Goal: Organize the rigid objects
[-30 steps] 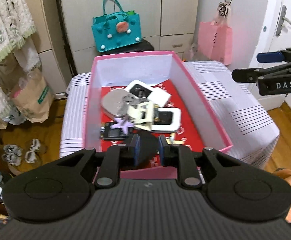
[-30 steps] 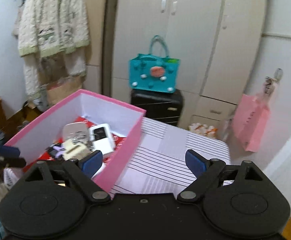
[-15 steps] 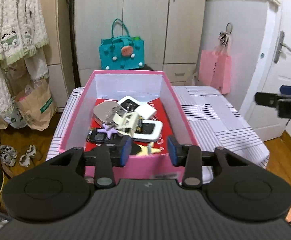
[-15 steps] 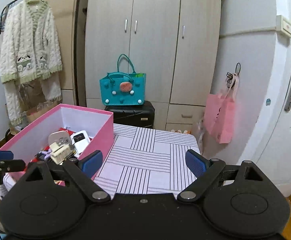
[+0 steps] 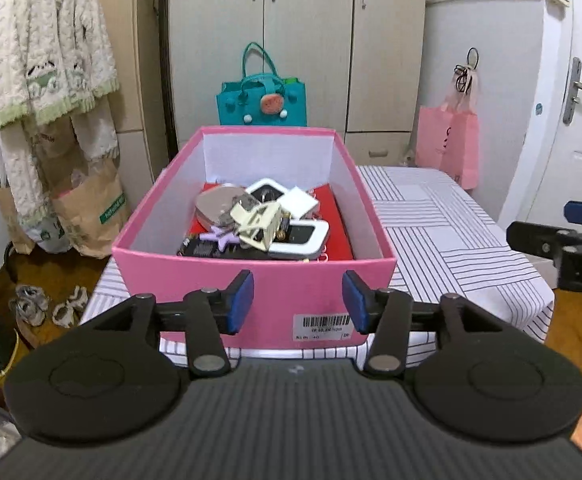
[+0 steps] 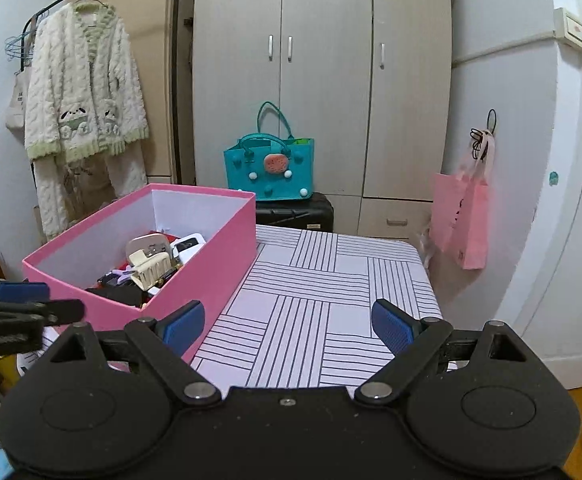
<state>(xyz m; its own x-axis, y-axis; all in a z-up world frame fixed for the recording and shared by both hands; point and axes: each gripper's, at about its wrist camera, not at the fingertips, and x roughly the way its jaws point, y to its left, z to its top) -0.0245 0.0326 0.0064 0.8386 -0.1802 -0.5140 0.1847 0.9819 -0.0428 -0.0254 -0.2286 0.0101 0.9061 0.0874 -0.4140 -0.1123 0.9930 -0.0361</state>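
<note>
Change: left gripper point(image 5: 298, 300) has just been opening; a second ago its fingers were pinched on a small dark item over the pink box, and now they stand spread with nothing between them; that item has dropped out of sight behind the near wall, so, as a judgement, one drop-off is finished

Left gripper: it now sits lower and further back, in front of the box's near wall where a barcode label point(image 5: 322, 326) shows; blue fingers point(image 5: 239, 300) apart, touching nothing

Right gripper: right gripper point(image 6: 285, 323) hangs over the bare striped cloth beside the box; its fingers are spread wide and hold nothing

Box: pink box point(image 5: 251, 280) rests on the left part of the bench point(image 5: 443, 236), which wears a white cloth with dark stripes; its long axis runs away from the left camera toward the wardrobe point(image 5: 299, 40); open top faces up

Contents: a loose heap lies inside on a red lining; a round grey disc point(image 5: 215, 208) at the back, a cream hair claw point(image 5: 259, 222) on top, a white-framed device point(image 5: 303, 238) lying flat and slightly skewed, a lilac star-shaped piece point(image 5: 221, 236) and a dark flat item at the near left

Task reading: no loose objects remain on the visible cloth; the sorting looks close to done, though things outside both views cannot be ruled out
</note>
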